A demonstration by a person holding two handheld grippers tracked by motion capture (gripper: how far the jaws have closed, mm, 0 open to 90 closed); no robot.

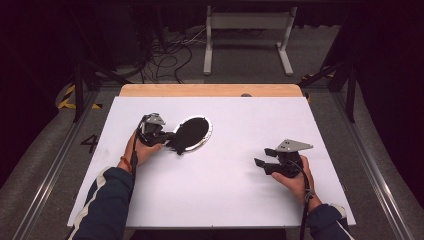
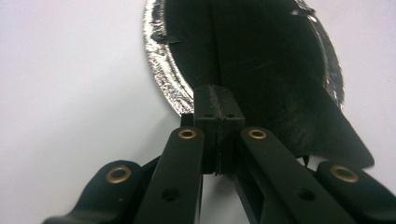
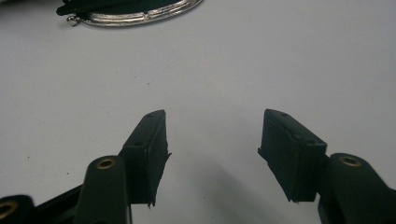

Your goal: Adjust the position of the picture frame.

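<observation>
Left gripper (image 1: pixel 167 136): fingers (image 2: pixel 218 112) pressed together, pinching the near edge of a black cloth (image 1: pixel 189 134) lying on a silver-rimmed oval plate (image 1: pixel 207 131) just past the fingertips. Right gripper (image 1: pixel 261 159): fingers (image 3: pixel 149 140) spread over bare white desk (image 1: pixel 225 185), nothing between them, plate well apart.

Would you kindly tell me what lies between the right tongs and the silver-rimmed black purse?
Nothing: in the high view, bare white table separates the right tongs from the purse.

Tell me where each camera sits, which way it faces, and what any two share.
High view: above the near edge, facing forward and down on the white table; both forearms show.
Left gripper view: on the left hand-held gripper, jaws shut, facing the black pouch.
Right gripper view: on the right hand-held gripper, jaws apart, low across the table.
All three show the pouch.
</observation>
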